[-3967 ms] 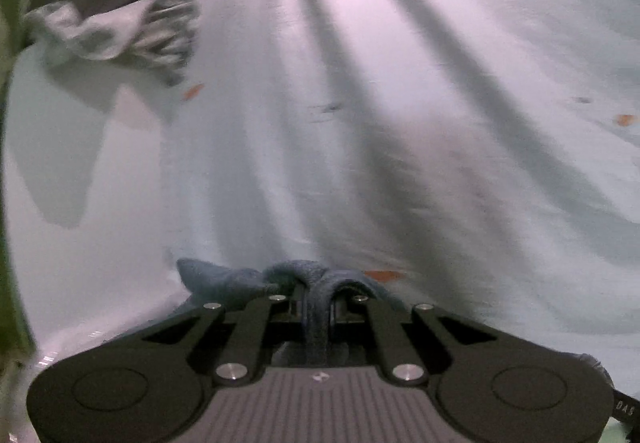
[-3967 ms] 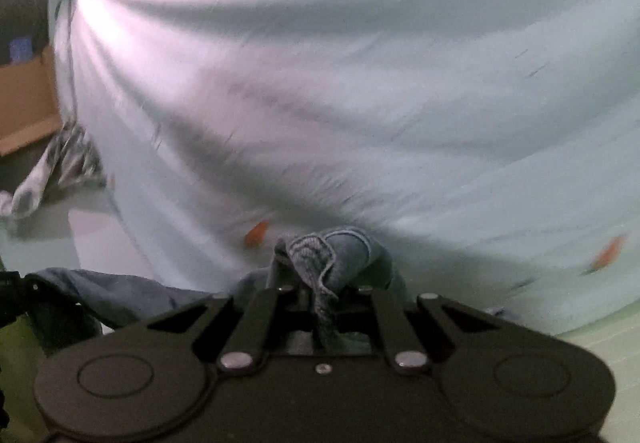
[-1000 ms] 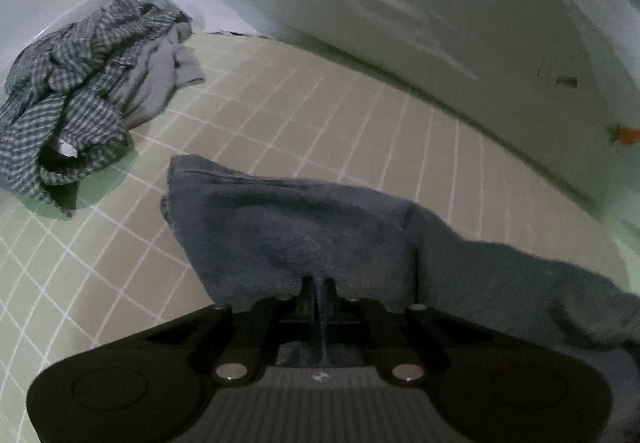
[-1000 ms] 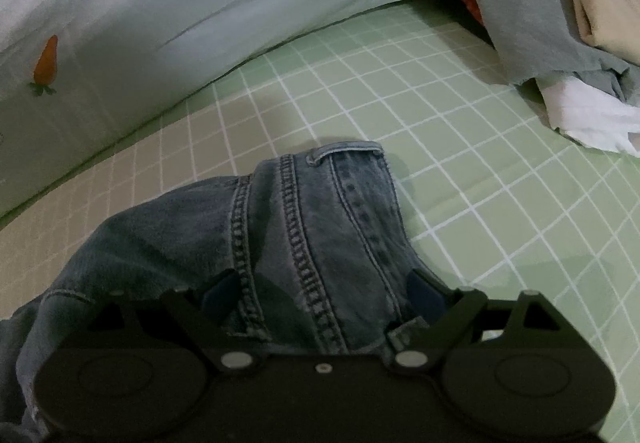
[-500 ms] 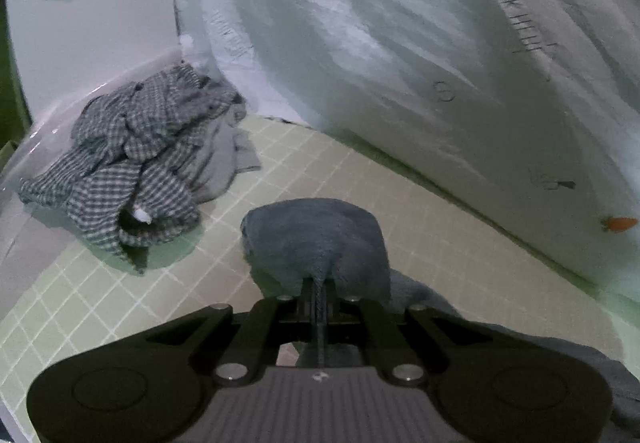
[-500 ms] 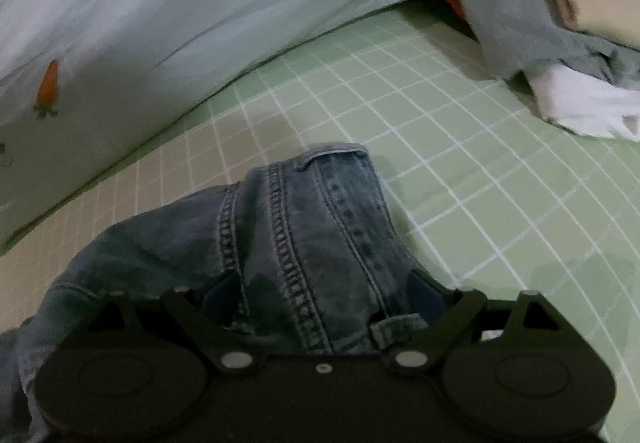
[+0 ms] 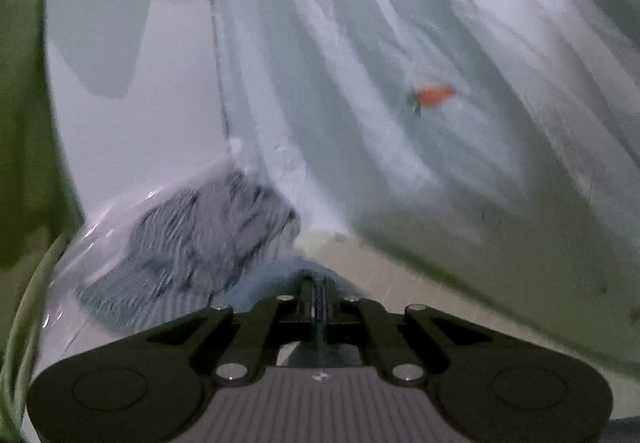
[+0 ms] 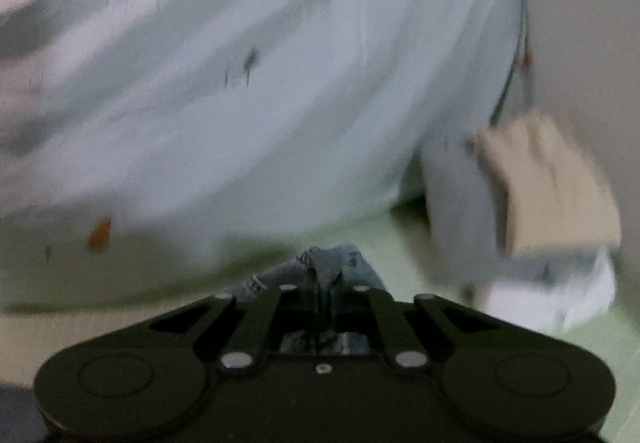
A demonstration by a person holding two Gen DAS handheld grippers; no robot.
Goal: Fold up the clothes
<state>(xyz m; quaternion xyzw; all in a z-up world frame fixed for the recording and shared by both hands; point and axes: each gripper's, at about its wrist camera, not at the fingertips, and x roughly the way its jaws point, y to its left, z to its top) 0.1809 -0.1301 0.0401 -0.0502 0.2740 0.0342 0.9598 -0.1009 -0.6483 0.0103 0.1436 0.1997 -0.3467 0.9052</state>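
Blue denim jeans bunch up just past my right gripper, which is shut on a fold of them. In the left wrist view my left gripper is shut on another pinch of the same jeans, seen as a small blue-grey hump at the fingertips. Both views are blurred by motion and tilted upward, so most of the jeans lies hidden under the gripper bodies.
A pale curtain with small orange carrot prints fills the background. A crumpled checked shirt lies left of the left gripper. A beige and white pile of clothes sits at right on the green checked sheet.
Both grippers have swung upward, so the views now face the curtain. The right gripper, open half a second ago, has shut on the jeans. The left stays shut.
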